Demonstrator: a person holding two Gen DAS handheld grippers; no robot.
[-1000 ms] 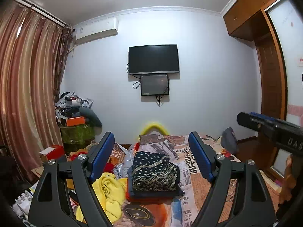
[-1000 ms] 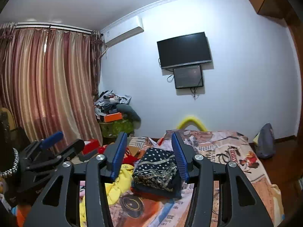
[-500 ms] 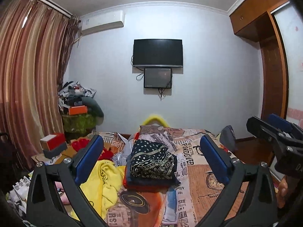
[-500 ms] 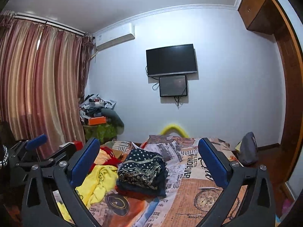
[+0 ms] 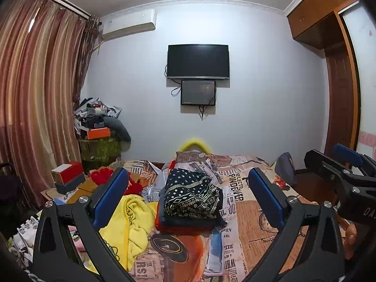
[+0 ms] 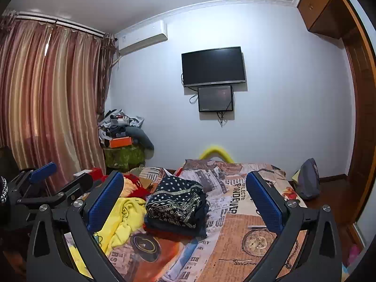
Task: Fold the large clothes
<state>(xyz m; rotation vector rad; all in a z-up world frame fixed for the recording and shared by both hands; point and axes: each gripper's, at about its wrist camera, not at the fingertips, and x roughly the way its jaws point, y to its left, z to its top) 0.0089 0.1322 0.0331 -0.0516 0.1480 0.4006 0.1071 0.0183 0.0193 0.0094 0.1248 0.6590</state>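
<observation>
**Both tongs held open above a bed with folded clothes**

The left tongs (image 5: 188, 197) and right tongs (image 6: 185, 198) are both spread wide, gripping nothing, raised over a bed (image 5: 253, 216) covered in a newspaper-print sheet. A neat stack of folded clothes (image 5: 191, 199), topped by a dark patterned garment with white dots, sits on the bed between the blue pads. Just to its left lies a crumpled yellow garment (image 5: 131, 221), unfolded. A dark television (image 5: 198, 61) hangs on the far wall, and striped curtains (image 5: 35, 108) cover the left side.
</observation>
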